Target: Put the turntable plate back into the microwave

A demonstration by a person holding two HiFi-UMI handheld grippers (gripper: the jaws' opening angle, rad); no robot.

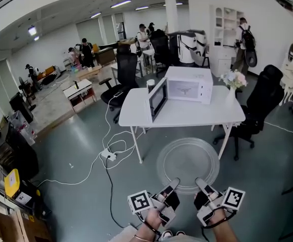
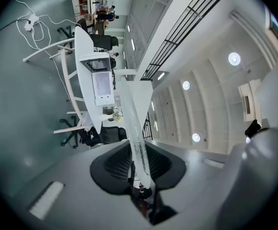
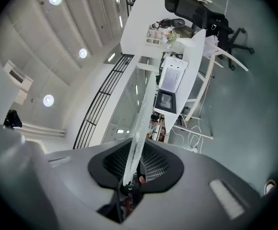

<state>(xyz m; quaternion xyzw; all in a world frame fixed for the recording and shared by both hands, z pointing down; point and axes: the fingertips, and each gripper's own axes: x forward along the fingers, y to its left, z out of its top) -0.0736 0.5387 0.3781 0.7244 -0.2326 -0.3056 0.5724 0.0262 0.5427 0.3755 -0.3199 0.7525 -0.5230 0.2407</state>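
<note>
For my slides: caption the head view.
Left claw and right claw hold a glass plate facing the open microwave on a table.

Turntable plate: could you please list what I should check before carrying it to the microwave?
1. Left gripper shut on the plate rim: ok.
2. Right gripper shut on the rim: ok.
3. Plate held about level: ok.
4. The door open: ok.
5. Inside of the microwave clear: cannot tell, too small in the head view.
6. Floor ahead free: not ok, a cable lies by the left legs of the table.
</note>
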